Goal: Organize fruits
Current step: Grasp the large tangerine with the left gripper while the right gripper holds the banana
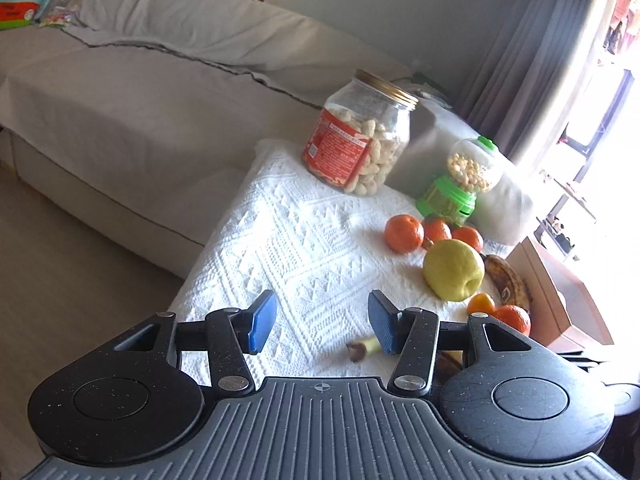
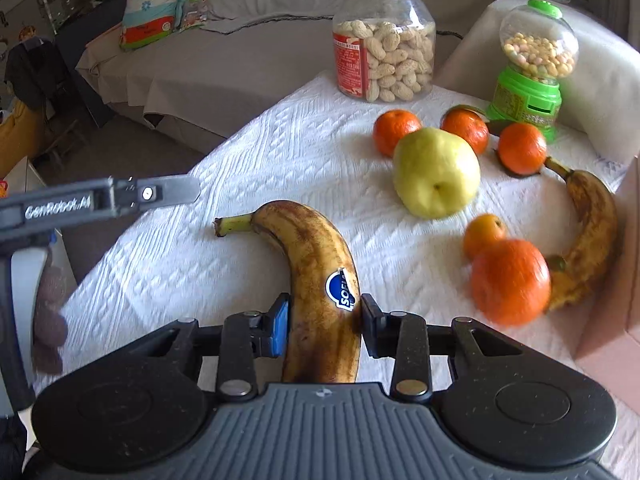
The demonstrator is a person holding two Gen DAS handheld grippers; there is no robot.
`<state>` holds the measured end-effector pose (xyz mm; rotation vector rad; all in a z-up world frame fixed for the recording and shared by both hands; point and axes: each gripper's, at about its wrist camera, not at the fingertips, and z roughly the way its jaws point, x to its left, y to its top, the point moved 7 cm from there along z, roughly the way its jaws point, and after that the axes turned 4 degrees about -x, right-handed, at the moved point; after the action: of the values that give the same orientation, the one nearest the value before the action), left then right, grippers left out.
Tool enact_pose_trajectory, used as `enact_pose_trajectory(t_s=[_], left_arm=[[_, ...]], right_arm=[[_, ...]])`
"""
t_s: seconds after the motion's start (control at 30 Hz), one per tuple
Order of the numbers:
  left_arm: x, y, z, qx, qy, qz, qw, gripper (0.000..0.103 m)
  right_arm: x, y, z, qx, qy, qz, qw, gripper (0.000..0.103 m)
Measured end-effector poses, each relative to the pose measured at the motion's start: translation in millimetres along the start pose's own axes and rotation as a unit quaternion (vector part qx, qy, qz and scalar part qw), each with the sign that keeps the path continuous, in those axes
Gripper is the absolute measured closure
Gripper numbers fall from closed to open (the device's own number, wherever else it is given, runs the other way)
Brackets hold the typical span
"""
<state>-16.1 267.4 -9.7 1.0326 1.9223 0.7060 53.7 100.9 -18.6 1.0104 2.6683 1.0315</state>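
My right gripper (image 2: 324, 320) is shut on a spotted ripe banana (image 2: 316, 272) with a blue sticker, over the white cloth; its stem tip shows in the left wrist view (image 1: 362, 350). Beyond it lie a yellow-green apple (image 2: 436, 172), several tangerines (image 2: 510, 280) and a second banana (image 2: 588, 236) at the right. My left gripper (image 1: 322, 322) is open and empty above the cloth; the apple (image 1: 454, 270) and tangerines (image 1: 404, 234) are to its right. The left gripper's body (image 2: 100, 200) shows at the left of the right wrist view.
A peanut jar (image 2: 384, 40) and a green candy dispenser (image 2: 528, 64) stand at the back of the white-clothed table (image 1: 288, 232). A pink-brown box (image 1: 560, 296) sits at the right edge. A grey sofa (image 1: 140, 100) lies behind.
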Motion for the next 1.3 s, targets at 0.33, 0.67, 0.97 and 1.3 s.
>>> enact_pose_trajectory(t_s=[0.33,0.67,0.97,1.3], left_arm=[[-82,-20,8,0.022,-0.093,0.103,0.9901,0.047],[-187,-42,23,0.03,-0.162,0.276,0.9468,0.047],[-226,-42,71,0.02,-0.154,0.331,0.9308,0.064],[-192,-57,53,0.026,-0.105,0.375,0.9205,0.074]], right_arm=[[-36,-81,-76,-0.02,-0.041,0.019,0.999,0.068],[-86,-111,-107,-0.06,-0.087,0.076,0.991,0.066],[-94,-120,-113,-0.127,-0.084,0.094,0.984,0.043],[-102,-123,-111,-0.153,-0.062,0.126,0.978,0.038]])
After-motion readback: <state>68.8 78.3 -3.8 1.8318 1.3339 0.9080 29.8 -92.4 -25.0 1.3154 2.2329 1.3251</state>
